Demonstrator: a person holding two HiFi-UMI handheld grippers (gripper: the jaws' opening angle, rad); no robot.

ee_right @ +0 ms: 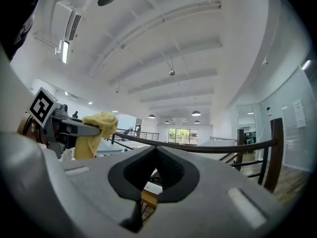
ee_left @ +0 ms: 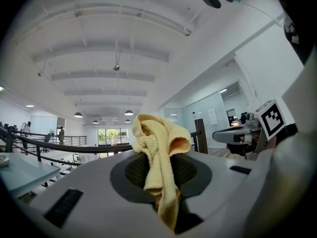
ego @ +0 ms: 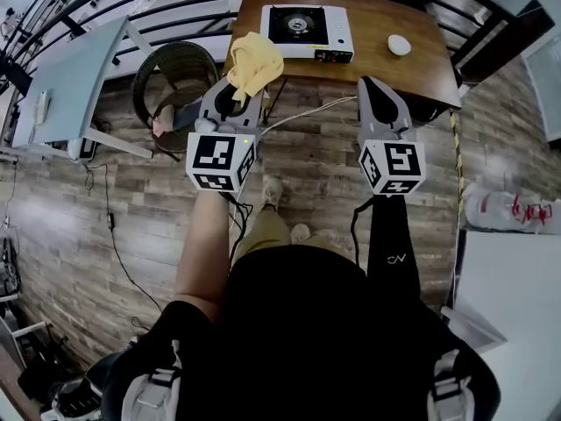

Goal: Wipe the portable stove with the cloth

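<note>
Desk [ego: 421, 60] at twelve o'clock bears the stove [ego: 307, 29]; left gripper [ego: 238, 96] jaws pinch the soft, light cloth [ego: 254, 60] mid-bunch; right gripper [ego: 374, 84] jaws closed, empty.

Open office mezzanine; black railing [ee_right: 189, 148], pendant lamps [ee_left: 129, 113], glass partitions [ee_left: 210, 118].

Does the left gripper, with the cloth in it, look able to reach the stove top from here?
Probably yes. The left gripper, shut on the cloth, hangs at the table's near edge, and nothing stands between it and the stove, whose top is bare.
</note>
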